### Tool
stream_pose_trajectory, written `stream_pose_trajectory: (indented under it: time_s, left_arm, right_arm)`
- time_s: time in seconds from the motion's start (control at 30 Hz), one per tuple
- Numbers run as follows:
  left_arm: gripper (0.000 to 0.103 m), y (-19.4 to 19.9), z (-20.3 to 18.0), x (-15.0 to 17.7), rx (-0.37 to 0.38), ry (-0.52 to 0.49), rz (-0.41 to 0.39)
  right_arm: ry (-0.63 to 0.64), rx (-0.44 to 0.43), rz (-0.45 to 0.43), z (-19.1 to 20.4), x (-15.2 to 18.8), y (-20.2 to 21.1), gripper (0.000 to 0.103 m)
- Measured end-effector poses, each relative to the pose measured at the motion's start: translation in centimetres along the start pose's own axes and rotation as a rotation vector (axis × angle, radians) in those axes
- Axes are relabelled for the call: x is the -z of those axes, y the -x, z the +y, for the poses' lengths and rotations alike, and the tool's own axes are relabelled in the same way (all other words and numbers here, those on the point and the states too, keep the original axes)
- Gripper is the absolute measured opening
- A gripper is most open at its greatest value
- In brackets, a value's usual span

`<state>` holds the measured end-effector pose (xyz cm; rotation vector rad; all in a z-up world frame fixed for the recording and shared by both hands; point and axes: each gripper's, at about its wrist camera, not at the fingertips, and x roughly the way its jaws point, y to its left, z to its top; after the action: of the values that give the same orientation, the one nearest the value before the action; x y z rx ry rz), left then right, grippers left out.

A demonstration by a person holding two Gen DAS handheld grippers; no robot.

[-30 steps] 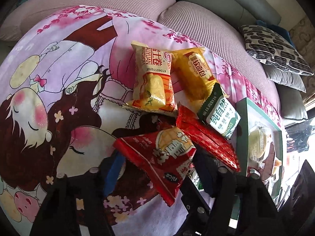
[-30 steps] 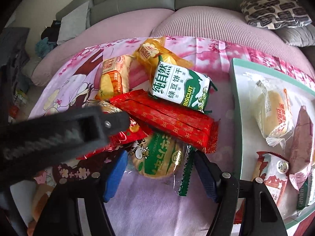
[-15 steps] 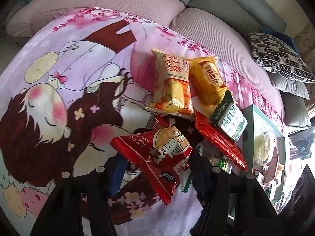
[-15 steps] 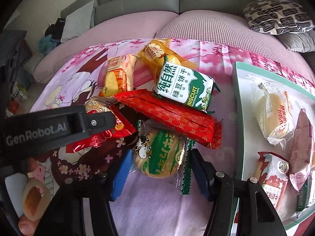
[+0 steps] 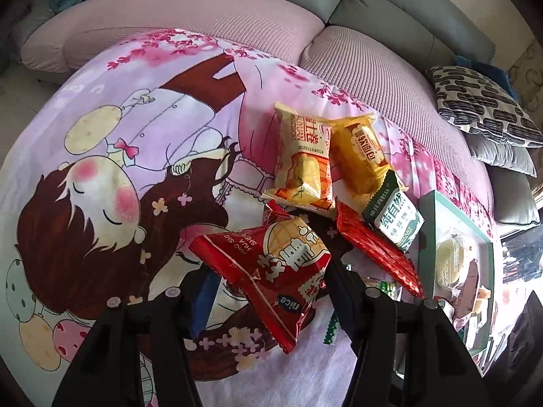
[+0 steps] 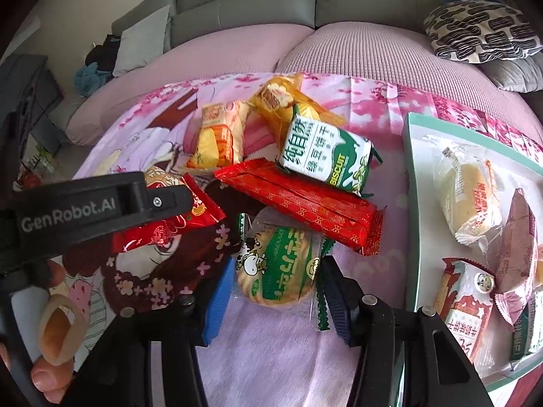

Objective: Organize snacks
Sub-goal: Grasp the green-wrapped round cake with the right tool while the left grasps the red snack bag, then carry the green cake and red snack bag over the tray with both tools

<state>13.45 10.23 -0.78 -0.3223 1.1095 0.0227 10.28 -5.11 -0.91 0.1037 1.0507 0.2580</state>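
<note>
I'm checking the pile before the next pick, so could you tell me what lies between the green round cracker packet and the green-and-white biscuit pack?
The long red wrapper lies across between the cracker packet and biscuit pack, clearest in the right wrist view.

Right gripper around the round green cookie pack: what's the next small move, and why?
Probably finish closing, then lift. The right gripper has just been closing, its blue pads flanking the green cookie pack, whose top edge sits beside the long red pack. The tray lies alongside for the drop.

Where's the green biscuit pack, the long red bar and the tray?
green biscuit pack [image 6: 325,154], right wrist view, white front panel.
long red bar [image 6: 302,200], right wrist view, middle of wrapper.
tray [image 6: 412,210], right wrist view, left rim.
</note>
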Motion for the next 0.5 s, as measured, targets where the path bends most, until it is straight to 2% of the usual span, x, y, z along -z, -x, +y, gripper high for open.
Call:
stream_pose_trajectory:
  time_s: [0.5]
  left_arm:
    - [0.061, 3.2, -0.4, -0.2, 0.006, -0.01, -0.088]
  right_arm:
    - [0.012, -0.065, -0.105, 0.9, -0.5, 4.9, 0.055]
